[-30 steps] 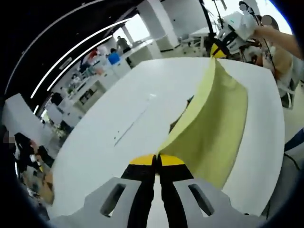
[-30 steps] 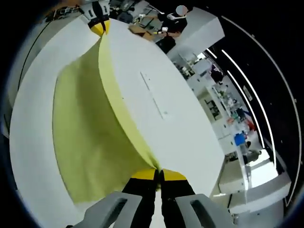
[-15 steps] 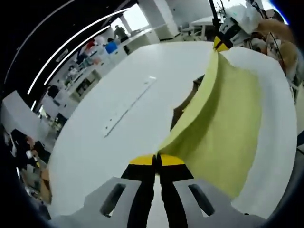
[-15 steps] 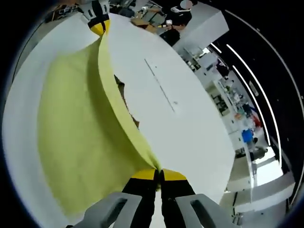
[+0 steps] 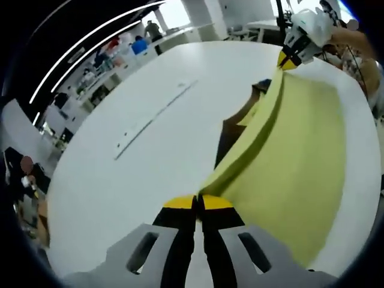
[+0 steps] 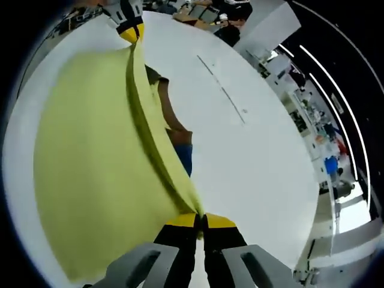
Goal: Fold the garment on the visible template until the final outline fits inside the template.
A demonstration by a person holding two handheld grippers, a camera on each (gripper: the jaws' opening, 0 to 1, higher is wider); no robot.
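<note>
in the left gripper view, the left gripper [image 5: 197, 203] is seen at the bottom centre, its yellow-tipped jaws pressed together on a corner of the yellow garment [image 5: 294, 168]. from that pinch the lifted edge of the cloth is stretched up toward the upper right of the frame, where it is pinched by the right gripper [image 5: 287, 60], held in a person's hand [image 5: 342, 42]. the rest of the cloth is draped down the right side over the white table [image 5: 150, 150]. a dark brown patch, possibly the template [image 5: 231, 129], is visible under the raised edge near the centre; what it is cannot be told for certain.

in the right gripper view, the right gripper [image 6: 200, 219] is closed on the opposite corner at the bottom centre. the garment [image 6: 90, 174] is spread across the left half, its taut edge running up to the left gripper [image 6: 132, 33] at the top left. brown and blue patches [image 6: 180, 141] are seen beneath the edge. the table [image 6: 252, 162] is seen at the right.
</note>
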